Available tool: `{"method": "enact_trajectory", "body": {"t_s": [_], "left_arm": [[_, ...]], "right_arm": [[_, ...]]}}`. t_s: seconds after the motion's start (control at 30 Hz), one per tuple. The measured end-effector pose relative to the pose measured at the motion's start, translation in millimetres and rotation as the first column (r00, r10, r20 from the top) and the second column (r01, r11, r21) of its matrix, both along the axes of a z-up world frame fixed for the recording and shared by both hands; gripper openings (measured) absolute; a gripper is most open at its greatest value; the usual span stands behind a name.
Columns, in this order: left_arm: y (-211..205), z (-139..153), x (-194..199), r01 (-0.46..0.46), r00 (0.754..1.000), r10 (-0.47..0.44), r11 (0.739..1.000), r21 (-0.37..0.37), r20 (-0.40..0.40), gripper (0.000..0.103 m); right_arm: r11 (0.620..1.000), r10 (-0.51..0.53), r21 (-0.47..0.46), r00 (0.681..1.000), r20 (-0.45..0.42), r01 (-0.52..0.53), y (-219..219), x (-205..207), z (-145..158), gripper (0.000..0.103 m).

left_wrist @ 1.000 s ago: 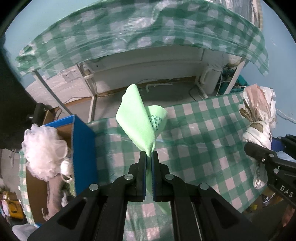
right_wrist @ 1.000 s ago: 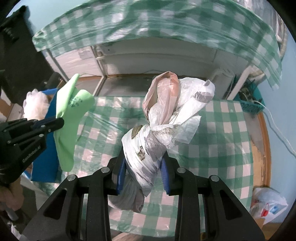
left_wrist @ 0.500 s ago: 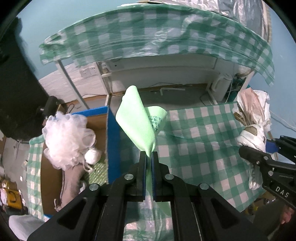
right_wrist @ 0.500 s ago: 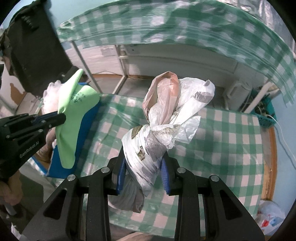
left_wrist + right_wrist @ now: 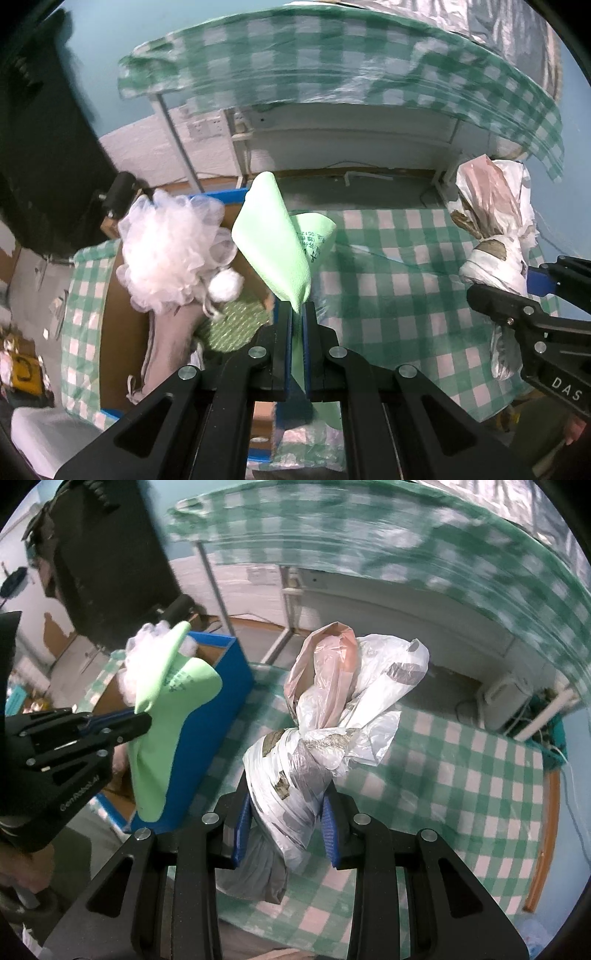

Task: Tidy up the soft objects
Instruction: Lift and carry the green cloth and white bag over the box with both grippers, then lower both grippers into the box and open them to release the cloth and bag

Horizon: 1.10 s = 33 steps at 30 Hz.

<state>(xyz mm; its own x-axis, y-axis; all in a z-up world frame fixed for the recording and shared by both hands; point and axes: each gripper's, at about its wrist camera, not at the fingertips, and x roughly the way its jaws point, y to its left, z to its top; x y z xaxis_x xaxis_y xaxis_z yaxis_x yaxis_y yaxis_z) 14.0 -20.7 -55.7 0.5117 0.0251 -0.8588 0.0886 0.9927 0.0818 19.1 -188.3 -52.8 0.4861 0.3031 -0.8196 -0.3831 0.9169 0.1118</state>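
My left gripper (image 5: 297, 314) is shut on a thin light-green cloth (image 5: 275, 247) that stands up folded above its fingers, over the right wall of the blue-edged cardboard box (image 5: 114, 321). In the right wrist view the same green cloth (image 5: 173, 709) hangs from the left gripper (image 5: 125, 720) beside the box (image 5: 218, 701). My right gripper (image 5: 286, 823) is shut on a knotted bundle of white and pink plastic bags (image 5: 332, 716), held above the green checked tablecloth (image 5: 461, 775). That bundle (image 5: 491, 221) shows at the right of the left wrist view.
The box holds a white mesh bath puff (image 5: 166, 251), a small white ball (image 5: 225, 288), a pinkish fabric piece (image 5: 166, 343) and a green textured item (image 5: 232, 321). Behind stands a second table with a checked cover (image 5: 332, 62). A dark cabinet (image 5: 40, 140) is at the left.
Both grippers have moved left across the table with their loads. The box has come from the left edge to below the green cloth. Neither grip has changed.
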Motion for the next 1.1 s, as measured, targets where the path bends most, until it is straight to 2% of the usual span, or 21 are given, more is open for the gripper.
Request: {"method": "enact_trajectory", "body": {"t_s": [0.47,1.1], "left_arm": [[61.7,1.5,-11.5,-0.093,0.995,0.094,0.996,-0.013,0.021,0.005],[137.9,-38.3,-12.1,-0.234,0.971,0.233,0.972,-0.012,-0.055,0.005]], "right_arm": [[0.992,0.123,0.003,0.992,-0.013,-0.123,75.2,9.8,0.5,0.032],[0.969,0.246,-0.013,0.967,-0.061,-0.248,169.9,20.2,-16.3,0.032]]}}
